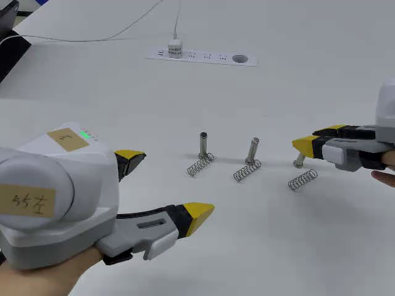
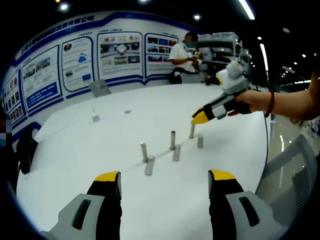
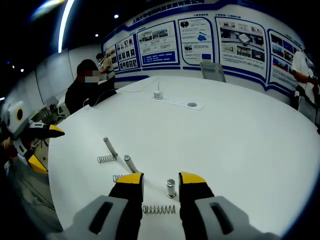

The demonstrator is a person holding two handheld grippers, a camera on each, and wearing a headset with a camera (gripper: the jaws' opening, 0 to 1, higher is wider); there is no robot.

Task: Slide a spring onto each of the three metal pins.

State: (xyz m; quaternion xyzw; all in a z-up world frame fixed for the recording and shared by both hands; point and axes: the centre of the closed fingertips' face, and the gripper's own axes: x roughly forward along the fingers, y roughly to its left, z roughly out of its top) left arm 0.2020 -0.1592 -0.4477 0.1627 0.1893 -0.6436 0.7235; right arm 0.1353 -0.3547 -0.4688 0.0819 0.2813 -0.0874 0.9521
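Your left gripper point(image 1: 173, 184) hovers above the worktop point(image 1: 278, 246), fingers wide. The left pin point(image 1: 203, 143), middle pin point(image 1: 253, 149) and right pin point(image 1: 299, 161) stand in a row. The left spring point(image 1: 200, 164), middle spring point(image 1: 247, 171) and right spring point(image 1: 302, 179) lie at their feet. Your right gripper point(image 1: 303, 146) straddles the right pin, fingers narrow, not touching it.

Three metal pins point(image 1: 253, 150) centre frame, three springs point(image 1: 247, 171) just below them, one power strip point(image 1: 203, 57) upper centre, my two grippers, left gripper point(image 1: 166, 185) lower left, right gripper point(image 1: 307, 147) right edge.
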